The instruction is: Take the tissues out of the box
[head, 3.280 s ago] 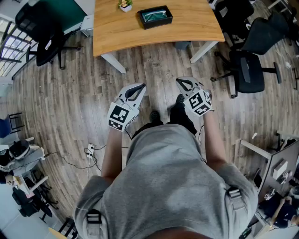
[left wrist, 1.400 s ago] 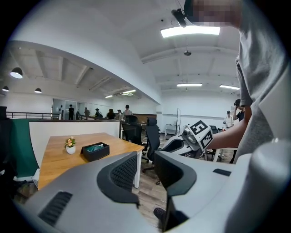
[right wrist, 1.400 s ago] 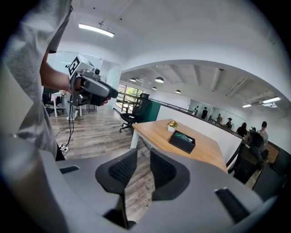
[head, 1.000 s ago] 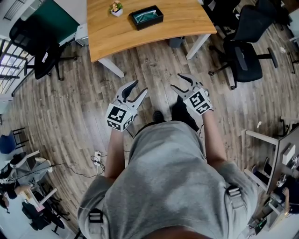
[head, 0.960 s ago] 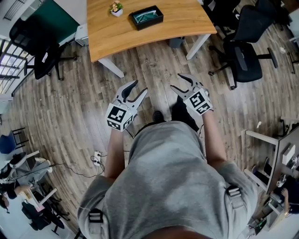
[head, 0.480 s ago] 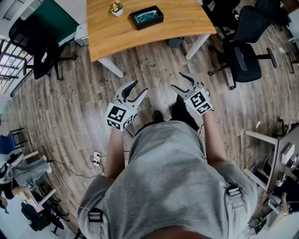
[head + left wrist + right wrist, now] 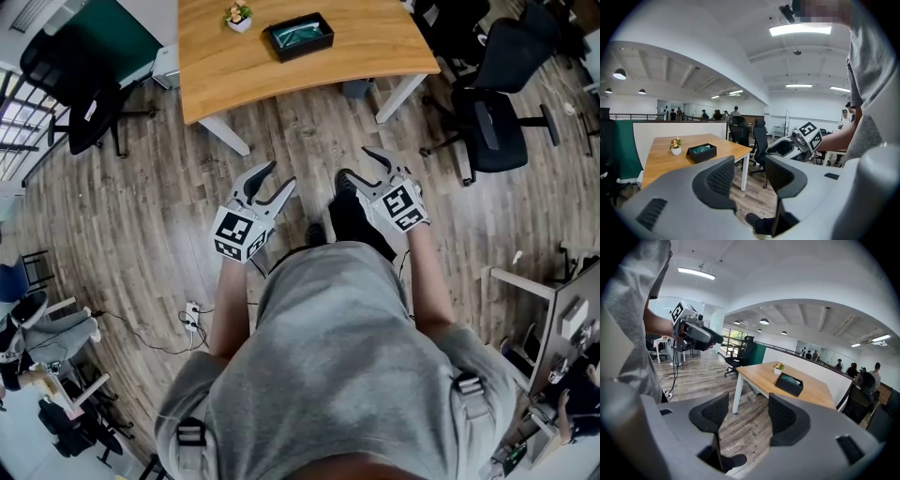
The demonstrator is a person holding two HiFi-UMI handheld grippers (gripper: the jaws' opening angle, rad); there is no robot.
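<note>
black tissue box (image 7: 301, 37) on wooden table (image 7: 375, 47)

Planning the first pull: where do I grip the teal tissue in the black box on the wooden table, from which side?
Likely pinch the teal tissue at its middle from above: the black rectangular box is open-topped, walls shielding every side.

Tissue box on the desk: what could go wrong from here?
1. The potted plant stands close beside the tissue box; a reach there could tip it.
2. The box is open-topped; pulling the tissues may lift or drag it unless it is held down.
3. A cable with a white plug lies on the floor at the person's left: a possible trip hazard.
</note>
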